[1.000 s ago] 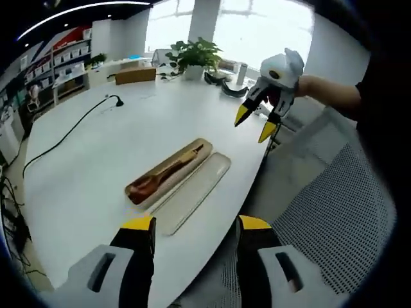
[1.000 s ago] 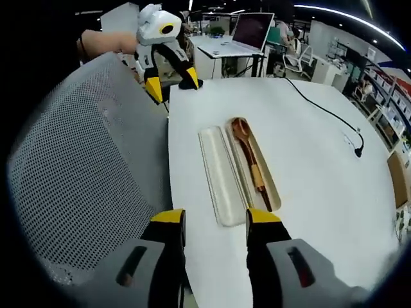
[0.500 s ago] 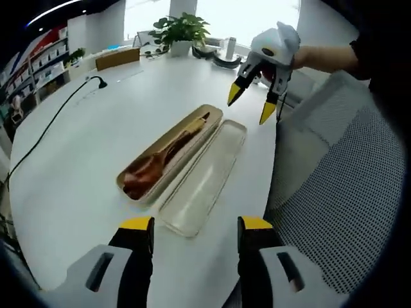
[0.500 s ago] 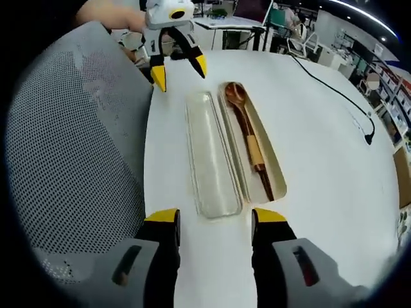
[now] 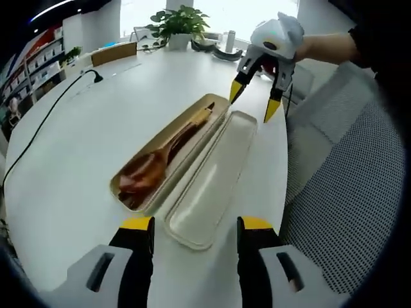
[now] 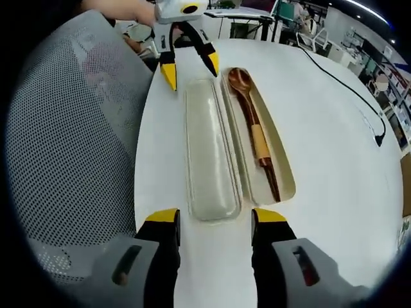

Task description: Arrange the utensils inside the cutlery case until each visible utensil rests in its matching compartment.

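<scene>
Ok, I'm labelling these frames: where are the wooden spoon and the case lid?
wooden spoon point(image 6: 241, 81): right gripper view, on its bowl.
case lid point(image 5: 215, 181): left gripper view, on its flat middle.

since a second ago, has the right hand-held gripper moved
Yes. In the left gripper view the right hand-held gripper has come in toward the cutlery case, now open over its far end.

1. Bright and even daylight, strongest from the overexposed windows point(image 5: 212, 13) at 12 o'clock in the left gripper view.
2. Pale glare over the white table point(image 5: 83, 141), soft and short shadows only.
3. Strong fisheye bending toward the edges.
4. Sharp centre; softer and slightly blurred far background at 1 o'clock in the right gripper view.
</scene>
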